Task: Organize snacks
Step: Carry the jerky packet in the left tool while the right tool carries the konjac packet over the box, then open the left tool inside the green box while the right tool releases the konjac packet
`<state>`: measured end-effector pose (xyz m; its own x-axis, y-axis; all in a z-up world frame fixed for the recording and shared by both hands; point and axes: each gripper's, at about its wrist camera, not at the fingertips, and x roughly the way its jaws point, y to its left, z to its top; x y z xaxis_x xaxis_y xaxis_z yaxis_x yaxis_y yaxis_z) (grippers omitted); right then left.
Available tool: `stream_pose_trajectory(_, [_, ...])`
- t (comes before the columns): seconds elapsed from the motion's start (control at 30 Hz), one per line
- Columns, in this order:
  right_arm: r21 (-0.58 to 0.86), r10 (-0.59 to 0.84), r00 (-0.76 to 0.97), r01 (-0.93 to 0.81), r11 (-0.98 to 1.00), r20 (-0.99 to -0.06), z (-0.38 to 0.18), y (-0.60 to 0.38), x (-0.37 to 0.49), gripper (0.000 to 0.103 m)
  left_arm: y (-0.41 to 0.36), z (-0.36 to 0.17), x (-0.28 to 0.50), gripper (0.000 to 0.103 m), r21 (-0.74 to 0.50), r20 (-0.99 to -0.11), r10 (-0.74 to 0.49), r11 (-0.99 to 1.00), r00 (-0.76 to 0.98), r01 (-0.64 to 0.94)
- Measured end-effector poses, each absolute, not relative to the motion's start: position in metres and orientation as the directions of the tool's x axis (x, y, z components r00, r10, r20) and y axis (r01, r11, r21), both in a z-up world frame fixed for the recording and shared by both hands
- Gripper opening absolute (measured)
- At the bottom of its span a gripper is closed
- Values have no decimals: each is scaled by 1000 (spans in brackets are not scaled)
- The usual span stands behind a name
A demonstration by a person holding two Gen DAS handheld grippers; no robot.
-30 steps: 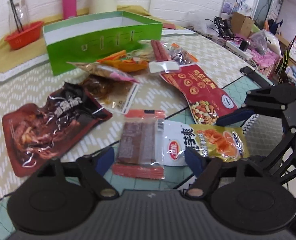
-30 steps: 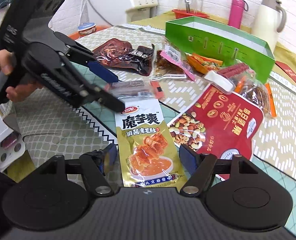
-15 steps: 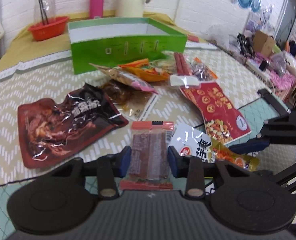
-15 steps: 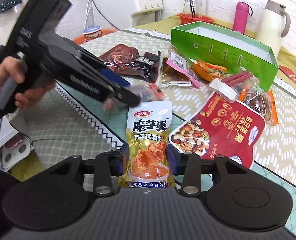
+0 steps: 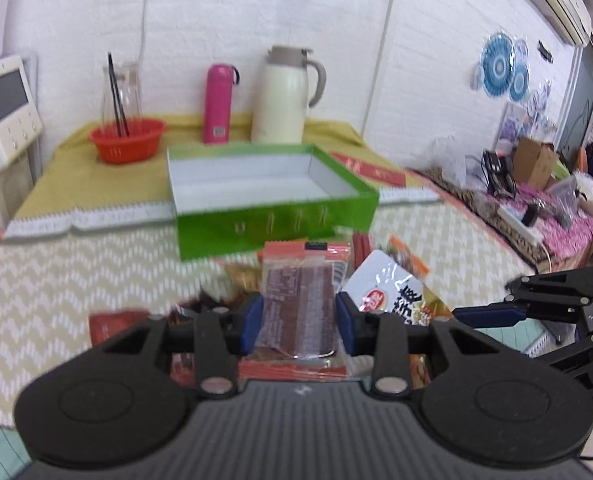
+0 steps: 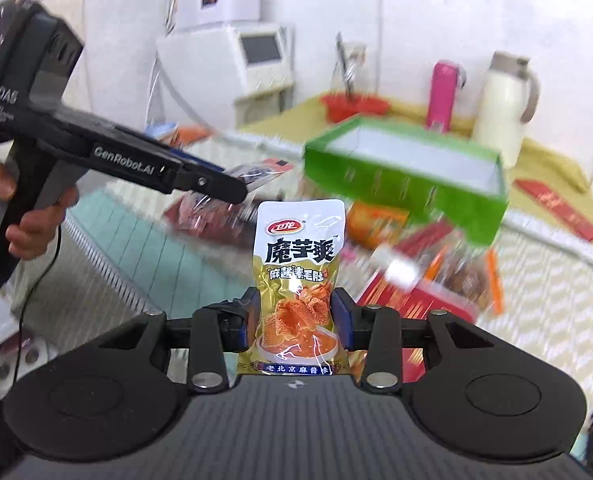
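Comparing with a second ago: both sets of jaws stood wide over packets lying flat on the table; now each is clamped on one and both packets are in the air.

Left gripper (image 5: 298, 322): blue pads pressed on both sides of the clear brown-bar packet with red ends (image 5: 298, 304). The packet stands up between the pads, its top edge overlapping the near wall of the green box (image 5: 276, 228) in the left wrist view. Clear of the tablecloth.

Right gripper (image 6: 296, 320): closed on the lower part of the yellow konjac pouch (image 6: 296, 276), which stands upright, white top toward the box. Seen from the left wrist view, the same pouch (image 5: 392, 300) sits just right of the brown packet.

Background in the right wrist view is smeared, consistent with the hands being in motion.

Box interior is white and bare as far as I can see. Remaining snacks, including the red nut bag (image 6: 416, 300) and the orange packets (image 6: 376, 224), lie on the table near the box's front wall.

Judgement: pick-up is done for these two; the carry to the box is what remains. Both grips hold low on floppy film, so the tops may flop when tilted over the box rim.
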<state>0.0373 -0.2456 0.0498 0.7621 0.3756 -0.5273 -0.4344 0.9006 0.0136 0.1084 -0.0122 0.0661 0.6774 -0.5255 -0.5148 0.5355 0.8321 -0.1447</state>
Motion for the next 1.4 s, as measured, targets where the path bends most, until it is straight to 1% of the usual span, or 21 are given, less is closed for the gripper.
stream_pose_trajectory(0.13, [35,366,800,-399,916,-475,71,-259,69,69,-18,90,133,37,-148,-468,-512,849,721,507])
stream_pose_trajectory(0.33, [40,304,838,-322,946,-453,87,-275,131,69,-34,109,180,37,-136,-430,-463,882,775,452])
stream_pose_trajectory(0.43, [50,271,850,-279,959,-451,87,-283,162,70,-40,110,209,37,-154,-429,-447,892,785,424])
stream_pose_trajectory(0.63, [95,207,854,-184,978,-478,73,-302,224,70,-51,98,266,37,-181,-464,-414,910,783,373])
stream_pose_trajectory(0.8, [91,167,842,-141,986,-513,60,-310,263,71,-63,82,300,37,-175,-509,-397,916,763,361])
stream_pose_trajectory(1.0, [102,160,817,-124,987,-554,44,-313,297,71,-73,67,323,37,-189,-546,-395,917,739,351])
stream_pose_trajectory(1.1, [98,161,807,-128,987,-568,38,-313,307,72,-80,60,332,37,-175,-561,-388,919,731,353])
stream_pose_trajectory(1.2, [93,158,800,-128,987,-579,33,-312,314,73,-85,54,338,37,-167,-577,-383,920,721,355])
stream_pose_trajectory(1.23, [87,156,798,-129,988,-583,31,-311,315,75,-86,53,340,37,-164,-583,-381,920,717,355])
stream_pose_trajectory(1.27, [80,156,796,-135,988,-585,29,-309,316,77,-88,51,343,39,-163,-588,-381,920,714,356])
stream_pose_trajectory(1.3, [67,163,792,-153,986,-588,27,-307,316,84,-90,50,343,44,-160,-590,-381,919,712,360])
stream_pose_trajectory(1.33, [46,172,788,-180,983,-591,25,-304,316,92,-90,49,344,50,-152,-585,-378,920,717,360])
stream_pose_trajectory(1.37, [18,172,789,-200,980,-590,24,-301,313,97,-90,49,341,67,-143,-570,-372,923,732,357])
stream_pose_trajectory(1.4, [-16,164,795,-214,977,-584,23,-298,310,103,-89,50,337,69,-139,-549,-371,924,749,356])
